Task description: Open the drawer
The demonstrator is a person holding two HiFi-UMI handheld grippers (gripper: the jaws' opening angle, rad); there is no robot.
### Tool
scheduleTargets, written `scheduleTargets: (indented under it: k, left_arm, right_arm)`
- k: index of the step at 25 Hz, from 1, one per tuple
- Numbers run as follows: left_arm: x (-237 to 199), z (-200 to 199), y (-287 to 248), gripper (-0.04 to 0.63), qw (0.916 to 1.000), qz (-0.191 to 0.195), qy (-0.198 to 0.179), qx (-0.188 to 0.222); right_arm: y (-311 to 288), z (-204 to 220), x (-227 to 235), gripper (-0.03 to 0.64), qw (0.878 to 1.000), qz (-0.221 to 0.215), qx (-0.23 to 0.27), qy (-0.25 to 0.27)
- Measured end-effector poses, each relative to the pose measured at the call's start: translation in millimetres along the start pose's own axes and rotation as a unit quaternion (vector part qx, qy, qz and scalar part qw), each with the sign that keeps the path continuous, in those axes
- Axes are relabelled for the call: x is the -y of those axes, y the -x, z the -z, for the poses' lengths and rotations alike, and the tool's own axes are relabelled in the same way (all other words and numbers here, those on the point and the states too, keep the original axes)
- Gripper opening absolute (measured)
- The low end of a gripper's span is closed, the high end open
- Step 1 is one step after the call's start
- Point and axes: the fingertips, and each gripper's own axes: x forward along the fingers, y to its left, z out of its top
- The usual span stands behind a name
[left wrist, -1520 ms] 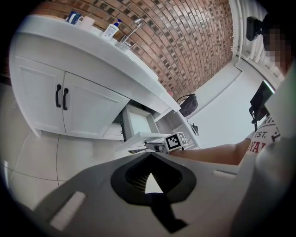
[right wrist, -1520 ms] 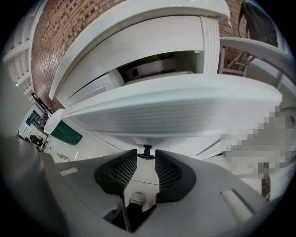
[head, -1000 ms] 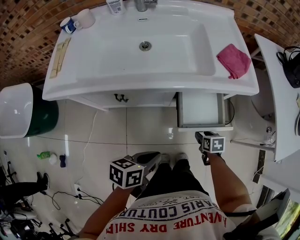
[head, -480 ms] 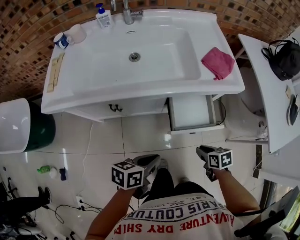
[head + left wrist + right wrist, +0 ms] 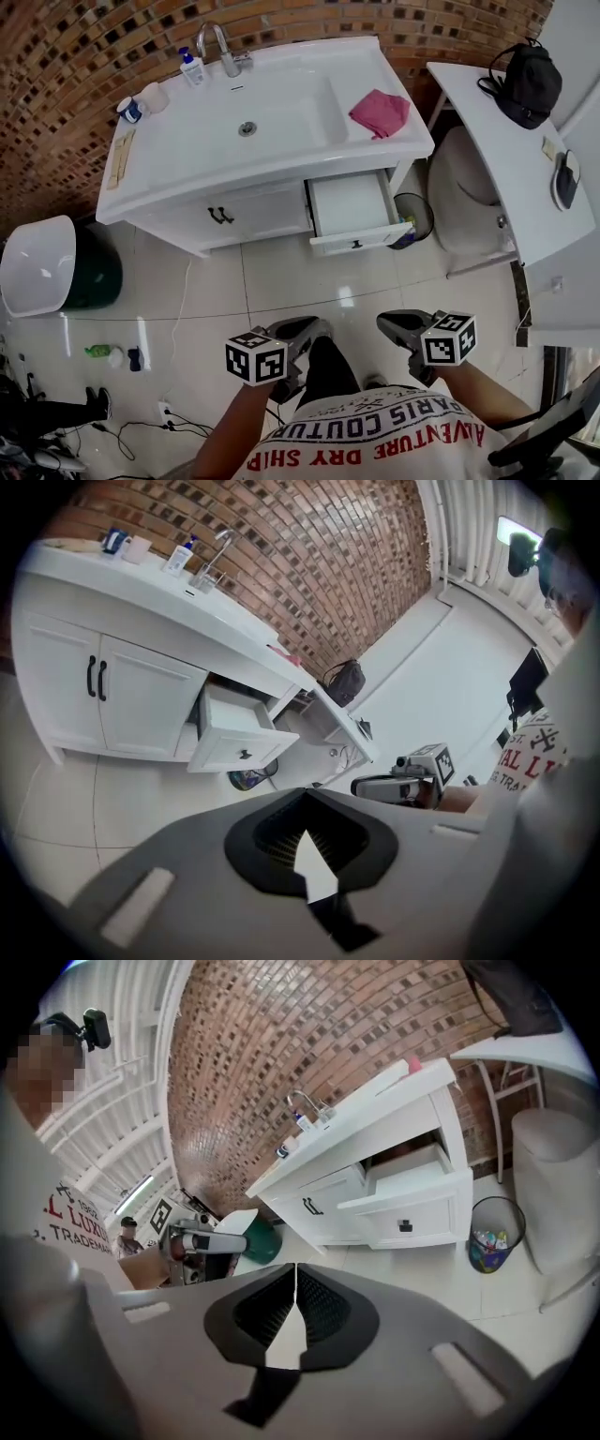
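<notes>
The white vanity (image 5: 253, 211) has its right drawer (image 5: 349, 206) pulled out, empty inside, with a small dark knob on its front (image 5: 356, 244). The drawer also shows in the left gripper view (image 5: 234, 738) and the right gripper view (image 5: 412, 1208). Both grippers hang over the tiled floor, well short of the vanity. My left gripper (image 5: 314, 328) is shut with nothing in it (image 5: 305, 796). My right gripper (image 5: 384, 323) is also shut and empty (image 5: 295, 1269), far from the drawer front.
A pink cloth (image 5: 380, 112) lies on the sink's right rim. A waste bin (image 5: 412, 220) stands right of the drawer, with a white covered thing (image 5: 473, 187) beside it. A backpack (image 5: 527, 80) sits on a white table. A green bin (image 5: 89, 277) stands at the left, cables (image 5: 141, 412) lie on the floor.
The person has stepped back from the vanity. The right gripper, just in front of the open drawer a second ago, is now far from it. The left gripper drew back too. The drawer stays open.
</notes>
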Motion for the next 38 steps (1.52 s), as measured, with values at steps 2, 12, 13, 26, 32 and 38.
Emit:
scheduleTargets:
  k: [2, 12, 13, 26, 32, 38]
  left_arm:
    - [33.6, 18.0, 6.0, -0.006, 0.9997, -0.009, -0.009, 0.02]
    - [199.0, 106.5, 40.2, -0.007, 0.9972, -0.016, -0.002, 0.073]
    - [211.3, 109.4, 40.3, -0.008, 0.9971, -0.009, -0.006, 0.076]
    - [253.1, 154.8, 53.6, -0.008, 0.9982, 0.009, -0.053, 0.029]
    - [252.3, 151.2, 80.7, -0.008, 0.997, 0.0, -0.069, 0.036]
    - [253.9, 142.6, 90.7, -0.007, 0.9956, -0.003, -0.079, 0.051]
  right_arm:
    - [34.0, 16.5, -14.7, 0.009, 1.0, -0.008, 0.01, 0.017]
    - [175.7, 85.7, -115.9, 0.006, 0.994, -0.109, 0.028, -0.009]
    - [182.1, 87.9, -123.9, 0.006, 0.993, -0.113, 0.031, -0.004]
    - [197.1, 129.0, -171.0, 0.005, 0.997, -0.069, 0.036, 0.029]
    - [185.3, 126.3, -178.7, 0.005, 0.997, -0.056, 0.036, 0.039]
    - [177.3, 121.1, -182.2, 0.005, 0.997, -0.06, 0.03, 0.047]
